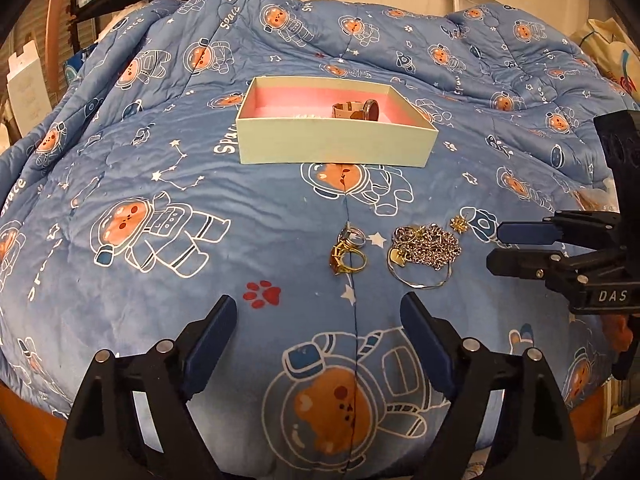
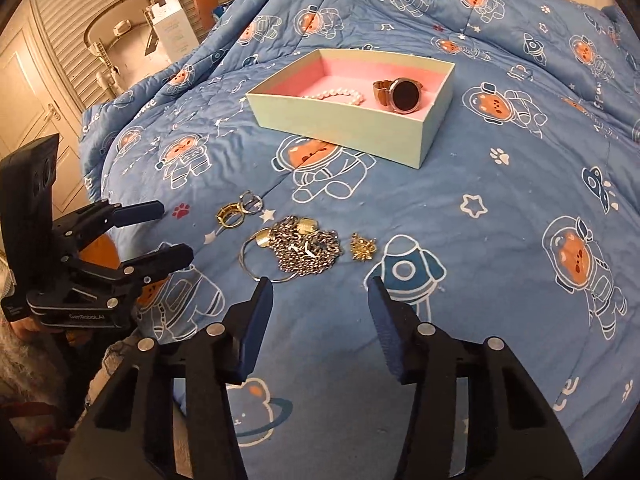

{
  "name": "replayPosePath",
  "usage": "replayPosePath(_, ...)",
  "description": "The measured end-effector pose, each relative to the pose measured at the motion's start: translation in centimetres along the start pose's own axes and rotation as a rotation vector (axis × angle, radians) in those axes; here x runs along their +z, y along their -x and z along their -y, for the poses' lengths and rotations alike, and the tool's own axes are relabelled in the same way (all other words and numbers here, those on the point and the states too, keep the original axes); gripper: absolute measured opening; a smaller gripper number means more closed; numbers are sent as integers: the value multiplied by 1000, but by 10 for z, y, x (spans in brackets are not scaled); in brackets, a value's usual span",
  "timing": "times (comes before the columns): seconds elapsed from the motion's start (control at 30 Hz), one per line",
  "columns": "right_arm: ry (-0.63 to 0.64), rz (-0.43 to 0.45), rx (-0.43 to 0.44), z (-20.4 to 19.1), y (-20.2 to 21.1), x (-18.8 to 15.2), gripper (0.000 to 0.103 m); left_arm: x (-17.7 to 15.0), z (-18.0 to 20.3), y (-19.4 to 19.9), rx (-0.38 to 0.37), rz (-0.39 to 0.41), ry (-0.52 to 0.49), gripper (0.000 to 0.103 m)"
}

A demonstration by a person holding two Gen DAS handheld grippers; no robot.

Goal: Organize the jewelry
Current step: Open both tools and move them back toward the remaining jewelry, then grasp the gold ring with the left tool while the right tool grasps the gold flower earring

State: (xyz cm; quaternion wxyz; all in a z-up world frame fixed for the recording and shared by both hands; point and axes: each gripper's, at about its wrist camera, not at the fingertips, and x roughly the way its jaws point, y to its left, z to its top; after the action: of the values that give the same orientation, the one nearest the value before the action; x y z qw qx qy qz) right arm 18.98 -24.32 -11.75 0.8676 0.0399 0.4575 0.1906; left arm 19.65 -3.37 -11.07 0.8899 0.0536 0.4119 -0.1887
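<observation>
Chain tangle [image 2: 306,252] on bed quilt [image 2: 500,220], near front edge, short of box [image 2: 340,120]: light, limp, slippery (snags easily); pinch thickest clump. Right hand-held gripper [image 2: 320,308] part-open, empty; left hand-held gripper [image 1: 316,324] wide, empty.

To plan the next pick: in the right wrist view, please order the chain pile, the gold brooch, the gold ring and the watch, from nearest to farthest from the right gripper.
From the right gripper:
1. Chain pile, just ahead, left.
2. Gold brooch, ahead, right of the pile.
3. Gold ring, farther left.
4. Watch, inside the box.
</observation>
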Motion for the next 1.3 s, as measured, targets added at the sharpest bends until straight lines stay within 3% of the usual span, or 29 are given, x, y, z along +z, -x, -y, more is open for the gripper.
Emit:
replayPosePath(0.1, -18, -1, -51, 10, -5, 4, 38, 1, 1, -2, 5, 0, -1, 72)
replayPosePath(0.17, -32, 0, -60, 15, -9, 7, 36, 4, 1, -6, -2, -9, -1, 62)
replayPosePath(0.43, -23, -9, -93, 16, -22, 13, 35, 13, 8, -24, 17, -34, -46, 50)
replayPosePath(0.9, 20, -16, -125, 9, -38, 16, 18, 20, 15, -41, 19, -42, -51, 36)
replayPosePath(1.1, 13, -8, -127, 9, -39, 15, 18, 20, 12, -40, -5, -33, -18, 25)
replayPosePath(1.3, 10, -7, -126, 9, -38, 15, 18, 20, 9, -38, -13, -18, 12, 24)
